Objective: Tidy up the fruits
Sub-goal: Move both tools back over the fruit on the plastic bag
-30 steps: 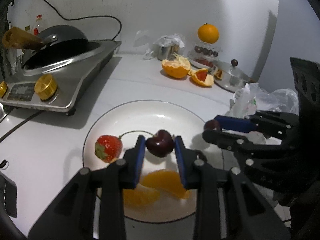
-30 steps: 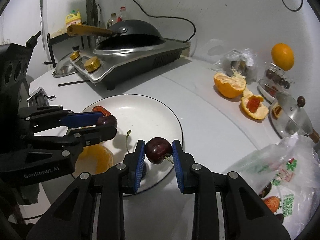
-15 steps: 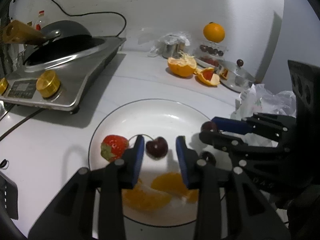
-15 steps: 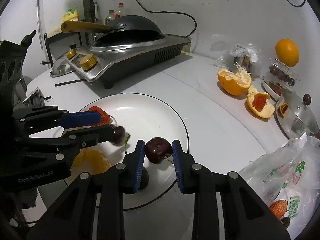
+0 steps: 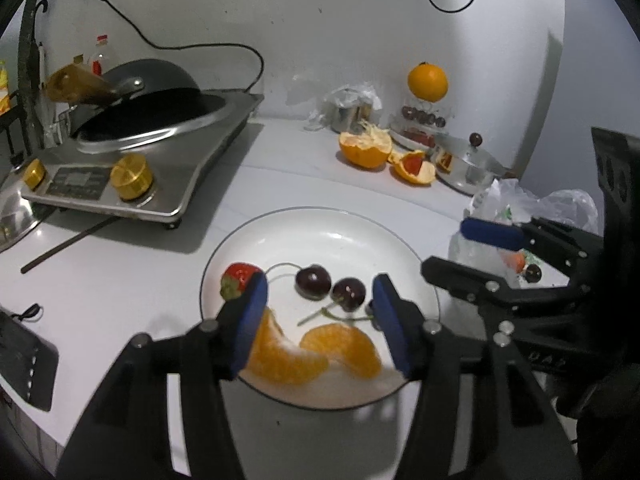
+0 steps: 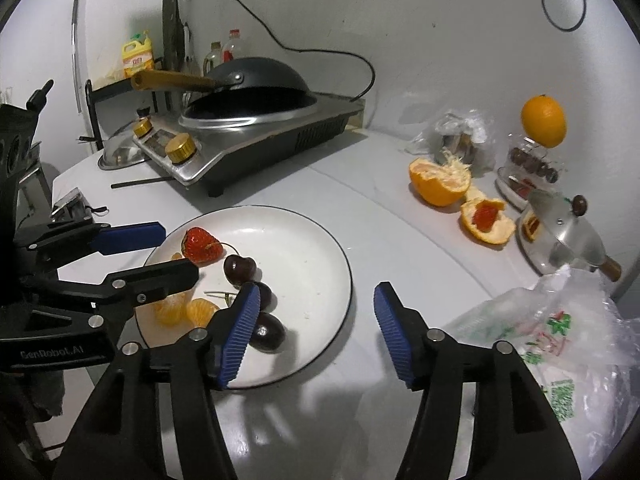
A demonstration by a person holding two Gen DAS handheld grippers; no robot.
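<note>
With both tongs, left (image 5: 318,304) and right (image 6: 316,320), just opened and empty, the released cherries (image 5: 331,286) below them on the plate (image 5: 320,228) could be rolled off if nudged during withdrawal.

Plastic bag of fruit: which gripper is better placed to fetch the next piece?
Right. The right gripper is open and empty beside the plastic bag; the left gripper hangs over the plate.
</note>
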